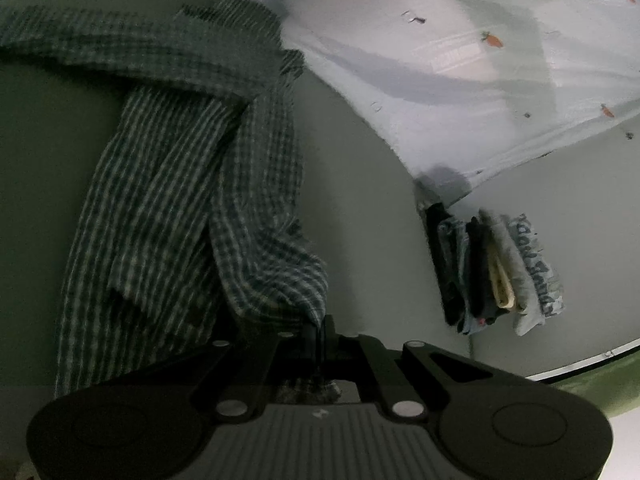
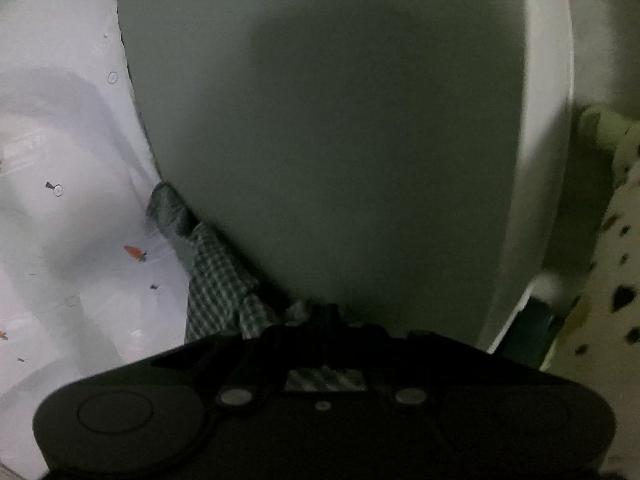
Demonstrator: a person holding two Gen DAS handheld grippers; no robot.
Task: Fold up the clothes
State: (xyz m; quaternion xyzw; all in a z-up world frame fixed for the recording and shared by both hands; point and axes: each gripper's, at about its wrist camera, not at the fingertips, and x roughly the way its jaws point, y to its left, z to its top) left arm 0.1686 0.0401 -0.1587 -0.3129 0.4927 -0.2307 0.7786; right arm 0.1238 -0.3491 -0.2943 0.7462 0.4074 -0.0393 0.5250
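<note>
A dark green and white checked shirt (image 1: 180, 184) lies crumpled across a pale grey surface (image 1: 360, 208) in the left wrist view. My left gripper (image 1: 318, 332) is shut on a bunched edge of that shirt, and cloth shows under the jaws. In the right wrist view another part of the checked shirt (image 2: 220, 284) runs from the left to my right gripper (image 2: 324, 314). That gripper is shut on the fabric, with checked cloth visible beneath its linkage. The fingertips of both grippers are dark and partly hidden by cloth.
A stack of folded clothes (image 1: 496, 272) sits to the right of the left gripper. A white sheet with carrot prints (image 1: 460, 60) lies beyond the shirt. The surface's pale edge (image 2: 540, 160) and a spotted fabric (image 2: 612, 280) are at the right.
</note>
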